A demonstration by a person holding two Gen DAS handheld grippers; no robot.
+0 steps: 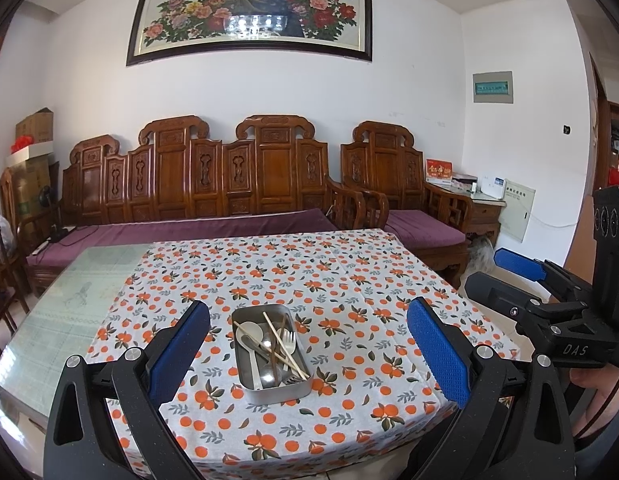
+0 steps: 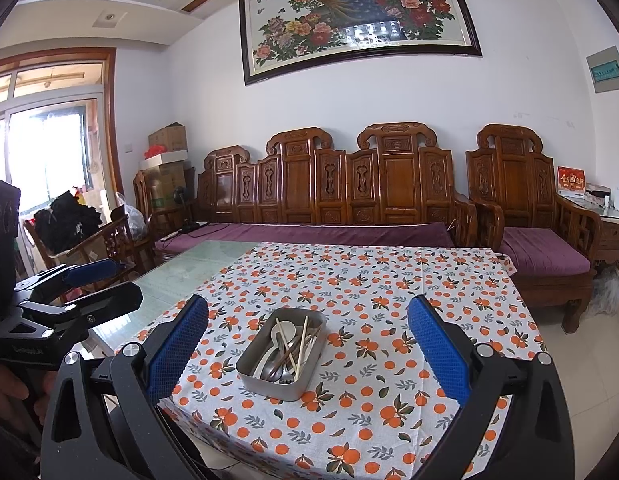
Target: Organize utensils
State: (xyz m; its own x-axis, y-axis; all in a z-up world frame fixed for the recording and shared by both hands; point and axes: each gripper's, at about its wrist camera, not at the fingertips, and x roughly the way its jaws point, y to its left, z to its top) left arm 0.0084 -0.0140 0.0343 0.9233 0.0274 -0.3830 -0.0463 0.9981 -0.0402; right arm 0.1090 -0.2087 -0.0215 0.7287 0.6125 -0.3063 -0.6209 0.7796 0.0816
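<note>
Sitting on the orange-patterned tabletop (image 1: 349, 280), the rectangular steel tray (image 1: 272, 392) of mixed utensils (image 1: 269, 348) lies dead ahead of both the left gripper (image 1: 307, 356) and right gripper (image 2: 307, 354), fingers spread wide and empty, neither clearly nearer; its long axis runs roughly away from them.

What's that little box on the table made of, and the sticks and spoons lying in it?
The tray looks like brushed steel: dull grey, softly reflective walls. The chopsticks are pale and matte, probably bamboo or wood. The white spoon has a flat, matte look, likely plastic, possibly ceramic. The metal spoons shine like steel. The tablecloth seems to be printed fabric or vinyl; hard to tell.
</note>
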